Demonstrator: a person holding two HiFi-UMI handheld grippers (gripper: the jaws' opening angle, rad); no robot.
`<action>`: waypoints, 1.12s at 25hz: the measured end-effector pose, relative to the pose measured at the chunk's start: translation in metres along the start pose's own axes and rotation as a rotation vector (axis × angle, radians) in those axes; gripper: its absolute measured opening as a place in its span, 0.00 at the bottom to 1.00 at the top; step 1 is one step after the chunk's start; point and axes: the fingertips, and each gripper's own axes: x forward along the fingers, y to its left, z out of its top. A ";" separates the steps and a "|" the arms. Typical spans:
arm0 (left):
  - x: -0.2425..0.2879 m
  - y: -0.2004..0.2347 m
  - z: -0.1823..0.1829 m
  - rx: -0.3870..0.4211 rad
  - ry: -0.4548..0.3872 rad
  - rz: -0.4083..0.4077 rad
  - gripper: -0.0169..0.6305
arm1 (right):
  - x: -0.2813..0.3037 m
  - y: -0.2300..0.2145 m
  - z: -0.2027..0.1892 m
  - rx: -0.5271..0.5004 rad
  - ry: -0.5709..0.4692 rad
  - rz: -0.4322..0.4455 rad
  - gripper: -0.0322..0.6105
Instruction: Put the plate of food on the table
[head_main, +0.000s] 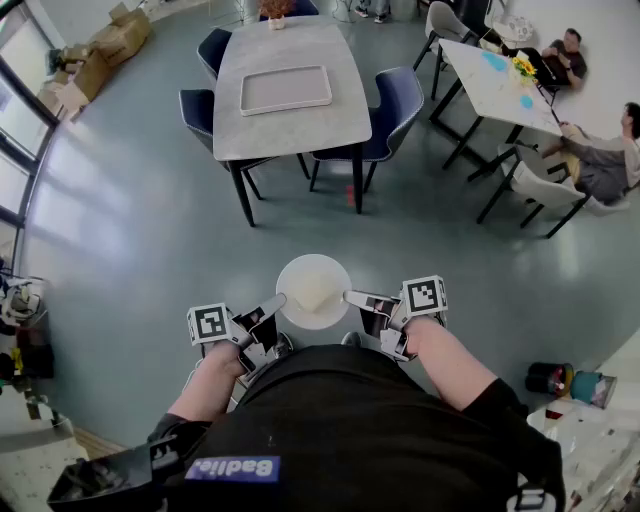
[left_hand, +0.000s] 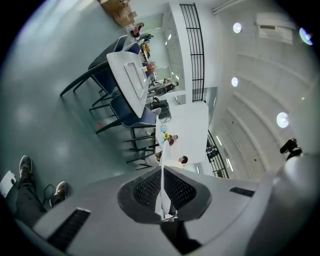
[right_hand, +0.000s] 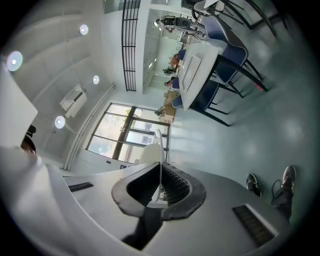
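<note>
A white plate (head_main: 313, 291) with pale food on it hangs in the air in front of the person, over the grey floor. My left gripper (head_main: 281, 299) is shut on its left rim and my right gripper (head_main: 349, 296) is shut on its right rim. In the left gripper view the plate's thin edge (left_hand: 162, 192) runs between the dark pads of my left gripper (left_hand: 162, 200). The right gripper view shows the same edge (right_hand: 159, 155) pinched in my right gripper (right_hand: 160, 187). The grey table (head_main: 285, 125) stands ahead, well beyond the plate, with a white tray (head_main: 285, 89) on top.
Blue chairs (head_main: 385, 115) flank the table. At the back right a white table (head_main: 495, 85) has people sitting by it. Cardboard boxes (head_main: 105, 50) lie at the far left. Cups and clutter (head_main: 565, 382) sit on a counter at the right.
</note>
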 end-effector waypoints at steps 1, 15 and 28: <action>0.000 0.000 0.000 -0.001 0.000 -0.002 0.05 | 0.000 0.000 -0.001 0.005 -0.001 0.002 0.08; 0.001 0.001 -0.002 -0.011 -0.012 0.000 0.05 | -0.001 -0.003 0.001 -0.004 -0.006 -0.001 0.08; 0.023 -0.006 -0.015 -0.002 -0.049 0.025 0.05 | -0.025 -0.012 0.011 0.016 0.009 0.003 0.08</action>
